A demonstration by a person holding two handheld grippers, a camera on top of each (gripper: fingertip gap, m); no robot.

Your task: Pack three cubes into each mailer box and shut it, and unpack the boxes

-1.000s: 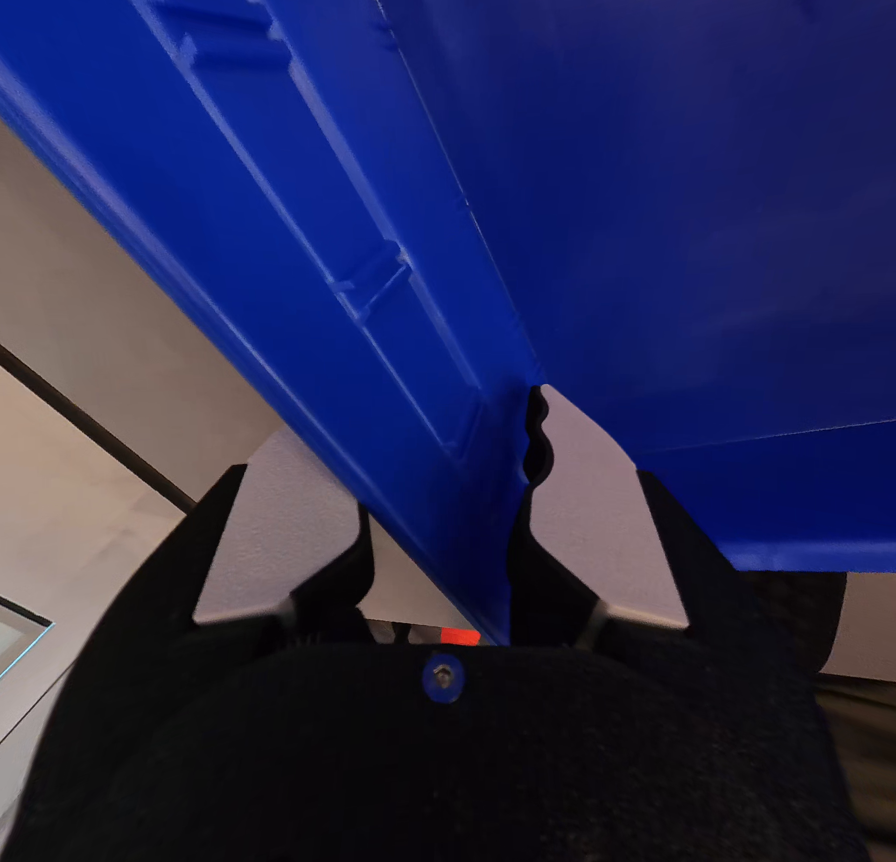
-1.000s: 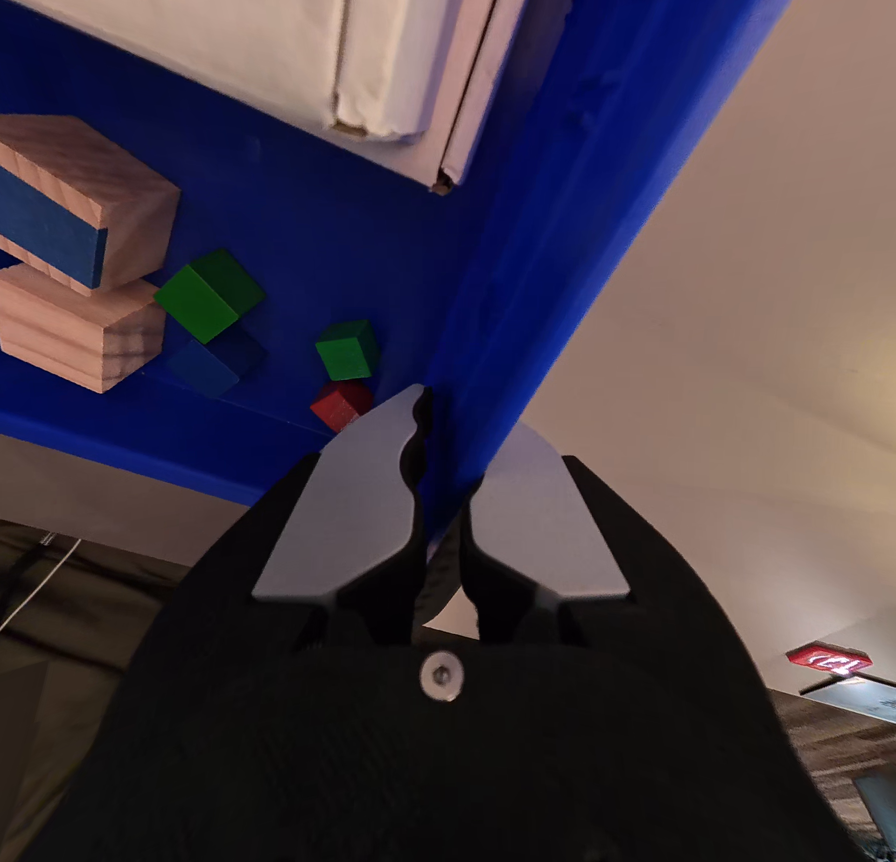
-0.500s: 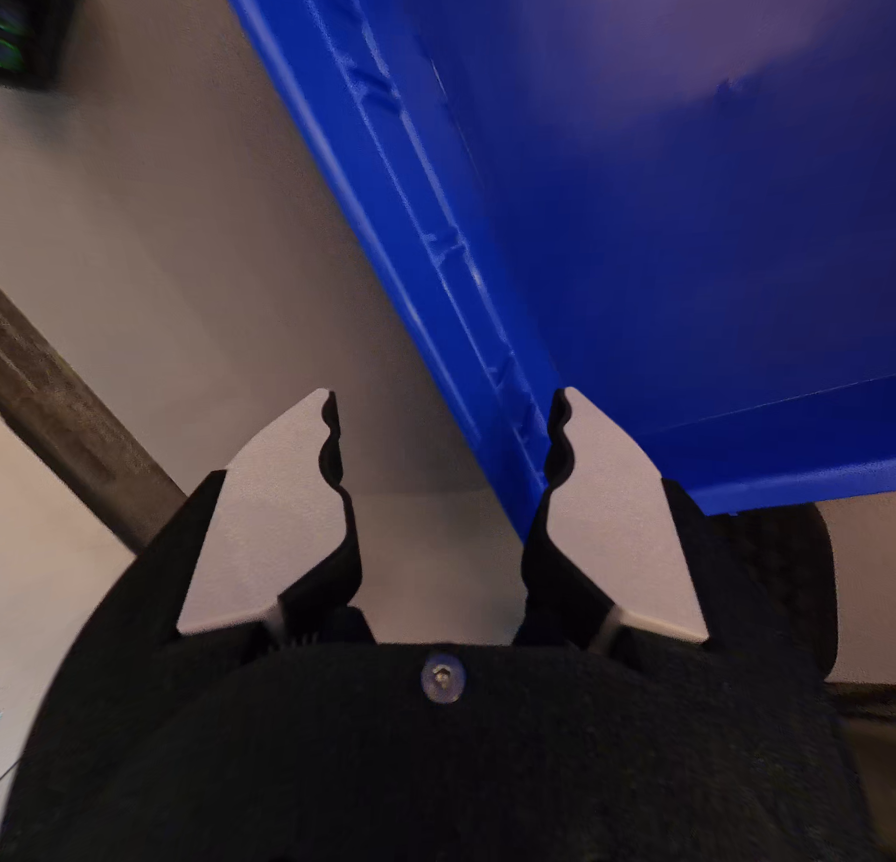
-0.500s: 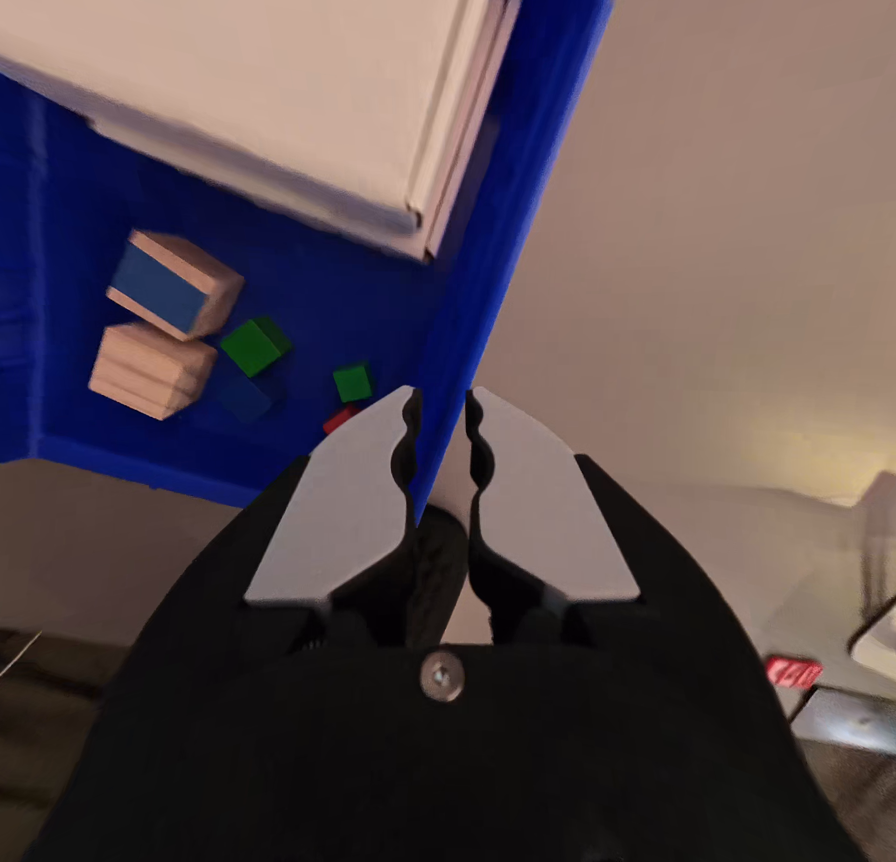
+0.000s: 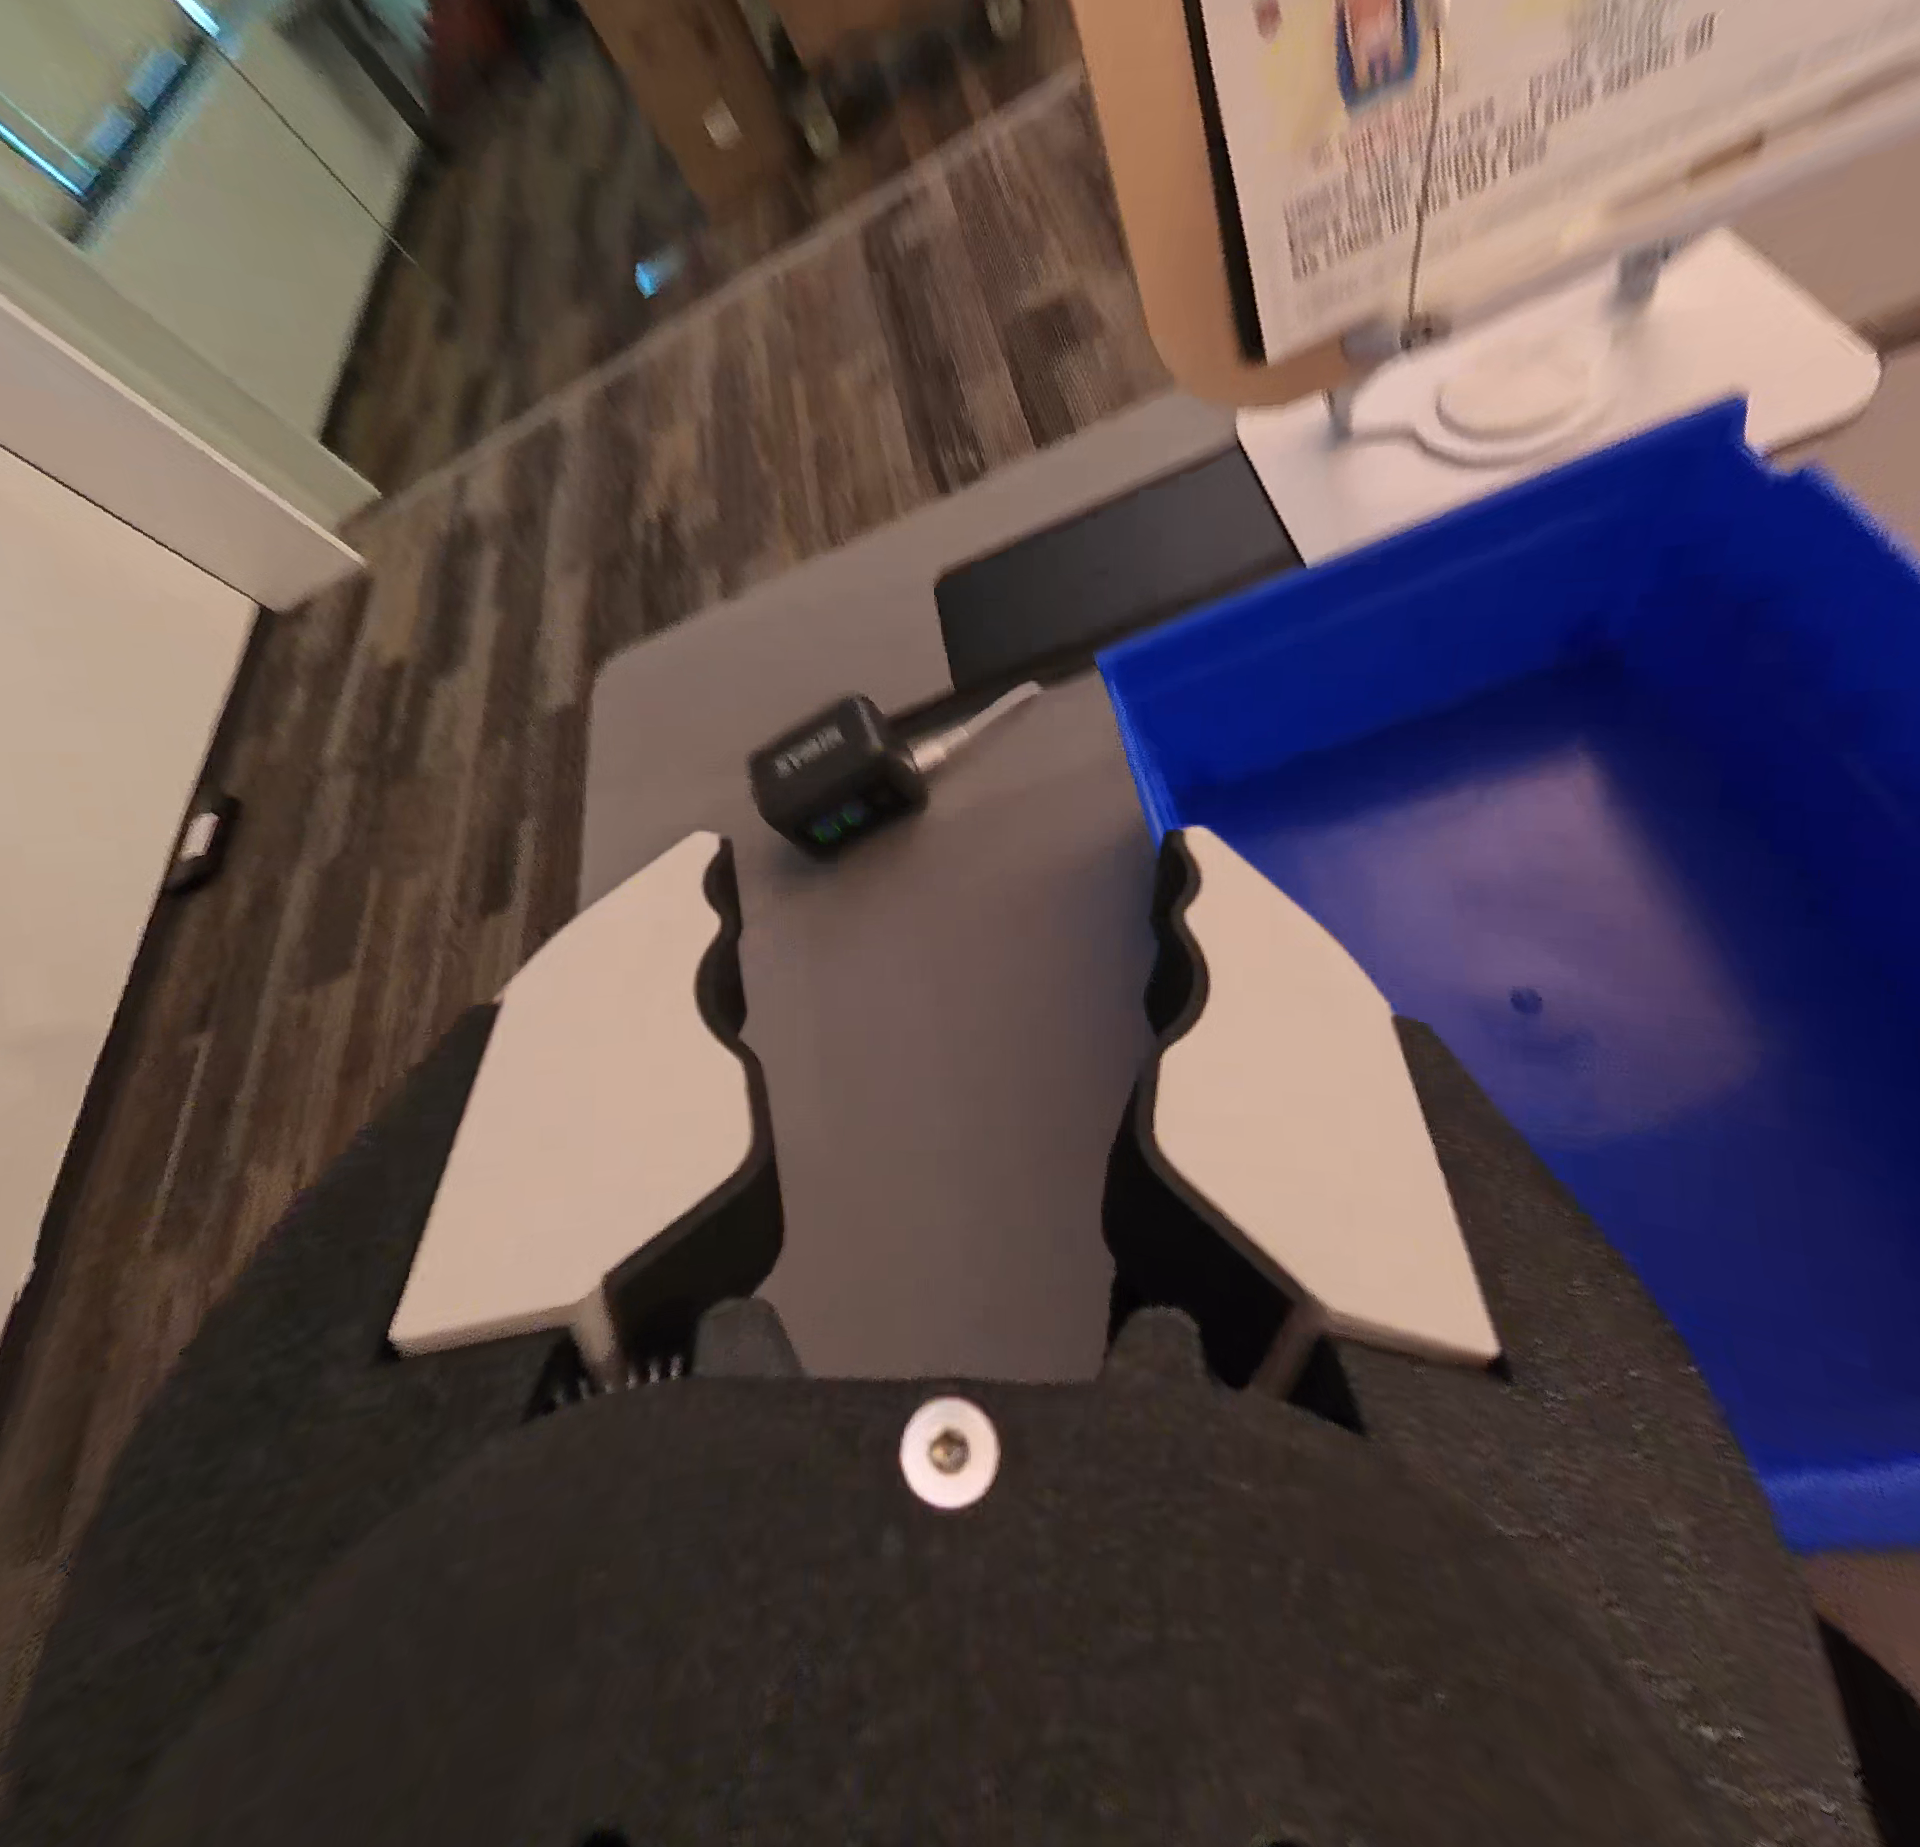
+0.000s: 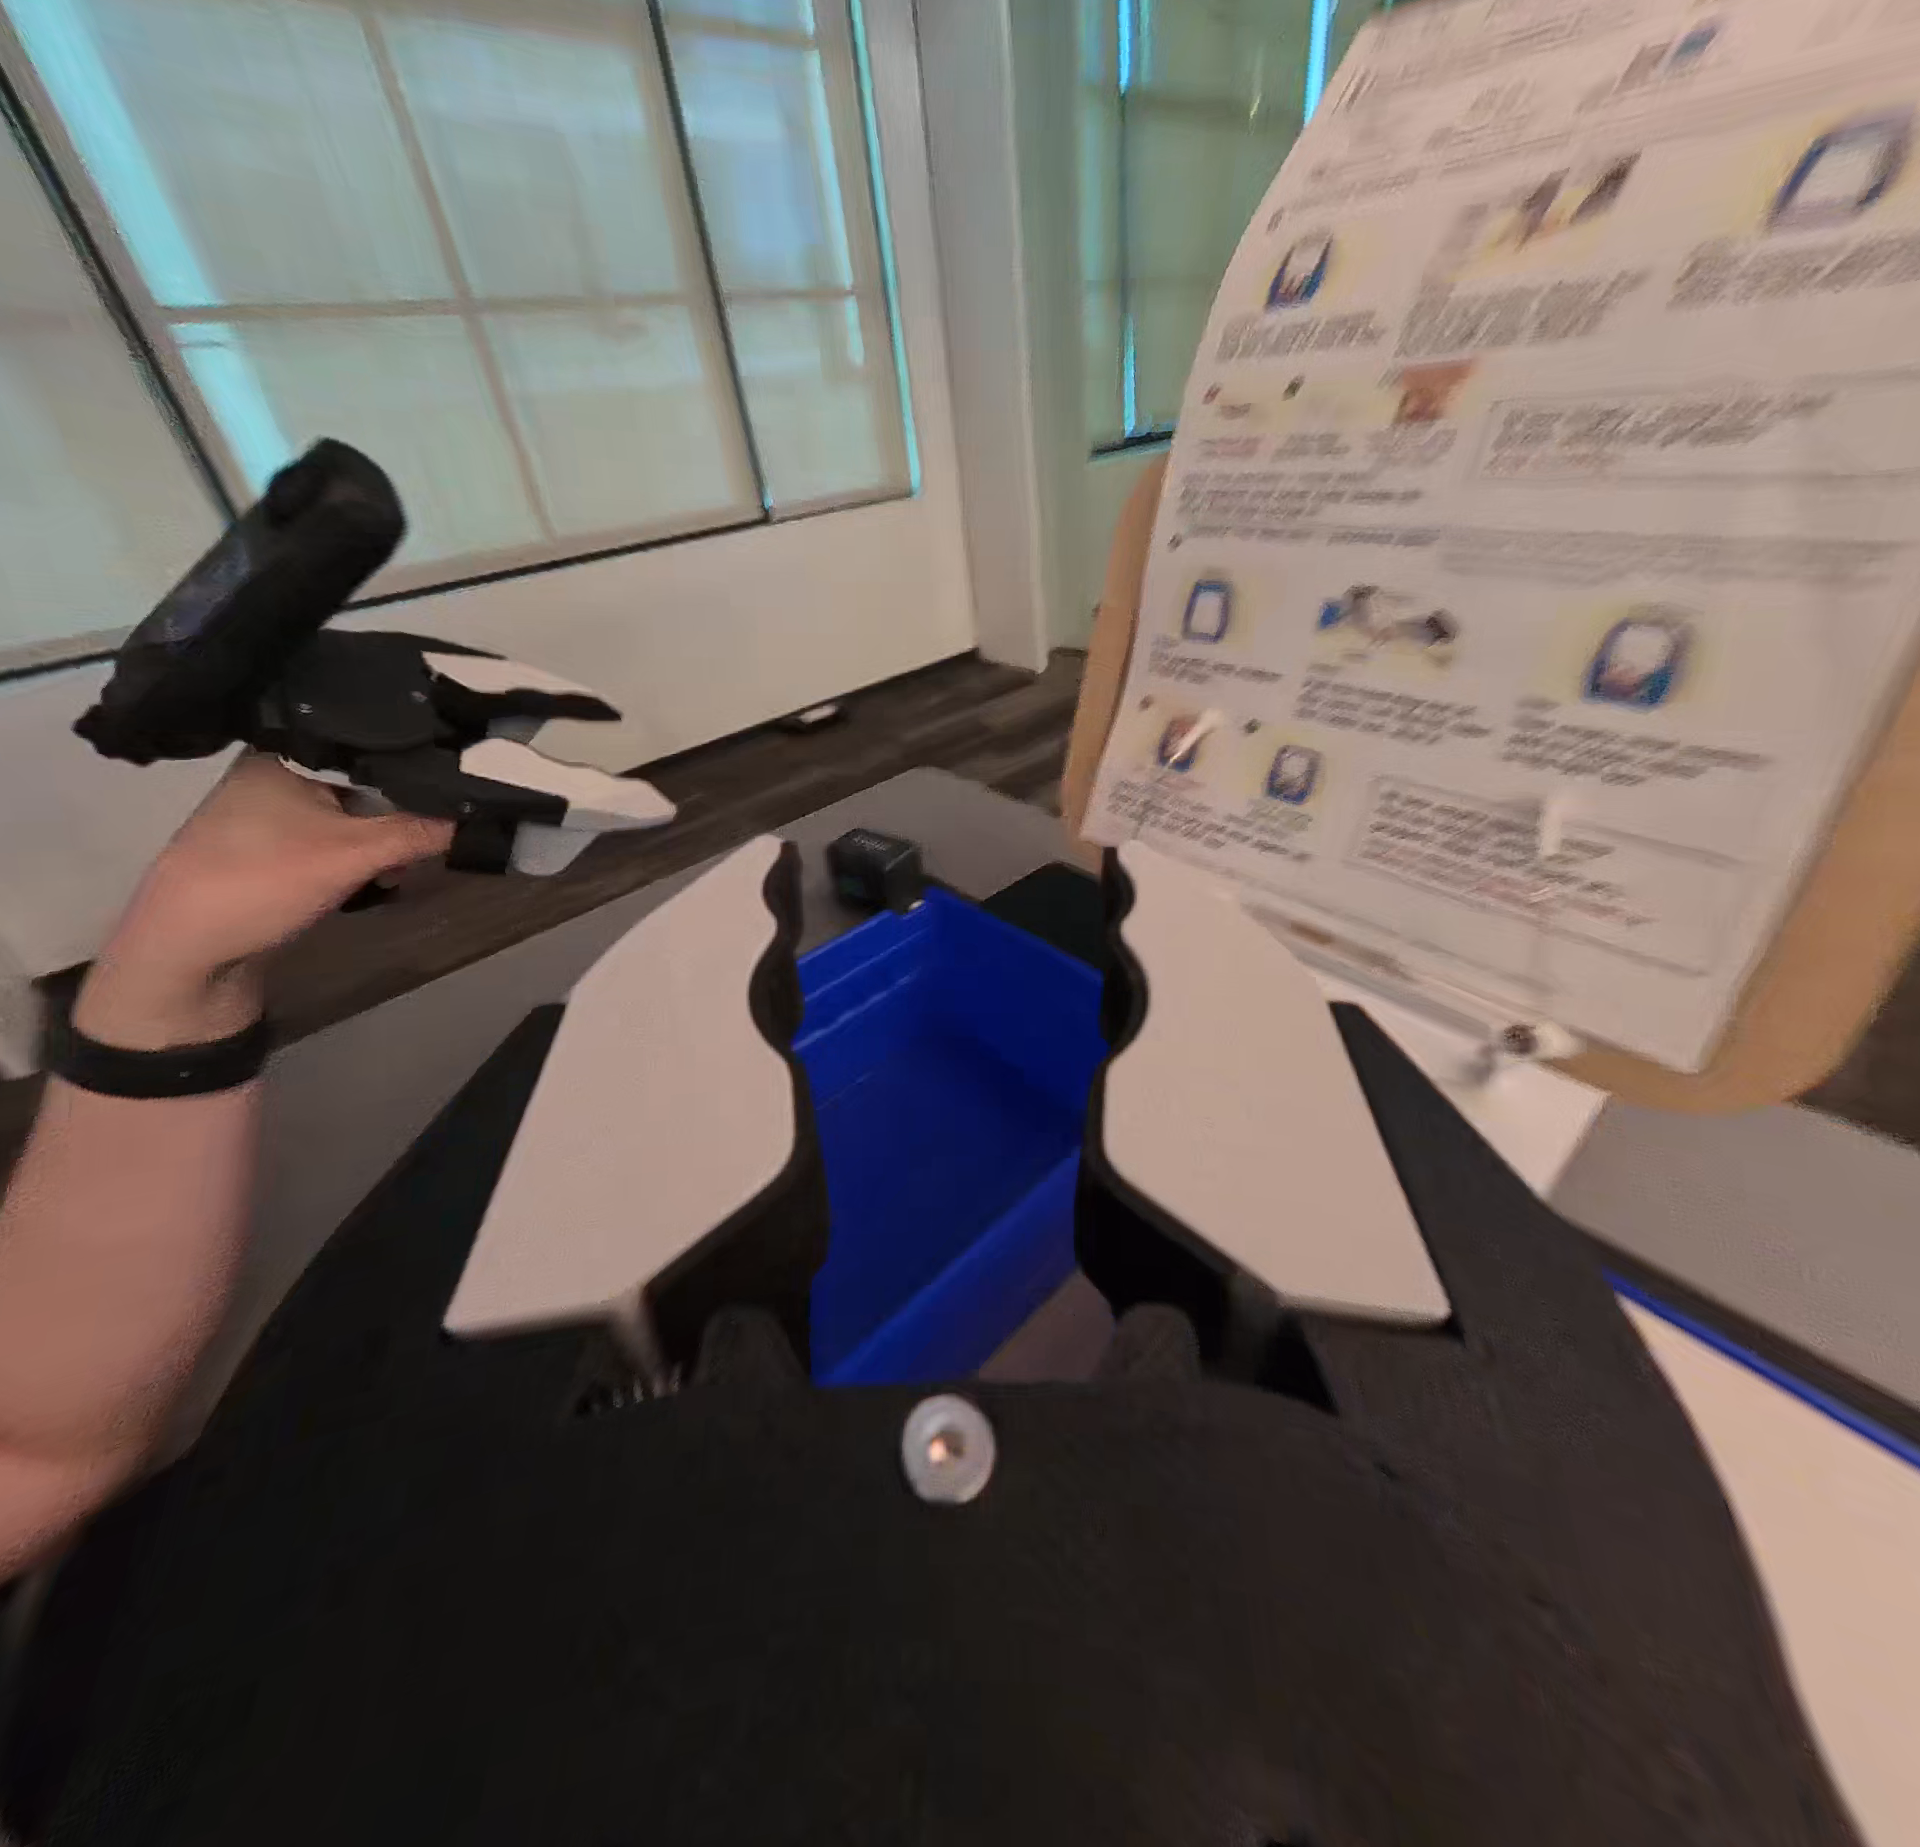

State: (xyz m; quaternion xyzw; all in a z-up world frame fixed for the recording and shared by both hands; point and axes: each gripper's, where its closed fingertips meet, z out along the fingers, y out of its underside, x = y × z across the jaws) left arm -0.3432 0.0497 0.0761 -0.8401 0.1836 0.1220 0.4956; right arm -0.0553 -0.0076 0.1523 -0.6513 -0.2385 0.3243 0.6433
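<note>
A blue plastic bin (image 5: 1403,571) stands on the dark grey table, and the part of its inside that shows is empty. My left gripper (image 5: 945,862) is open and empty, just left of the bin and above the table. My right gripper (image 6: 945,872) is open and empty, raised in front of the bin (image 6: 935,1267), which shows between its fingers farther off. The left gripper (image 6: 639,758) also shows at the left of the right wrist view, held up by a hand. No cubes or mailer boxes are in view.
A small black device (image 5: 836,784) with green lights lies on the table left of the bin. A printed sheet on a stand (image 6: 1507,550) rises behind the bin on a white base (image 5: 1507,395). A white surface with a blue edge (image 6: 1818,1485) lies at the right. One gripper's finger ends stand about 30 cm off the other's.
Both grippers were clamped on the bin's walls; they have opened, let go and drawn back. The views have swung from the bin's walls and contents out to the room.
</note>
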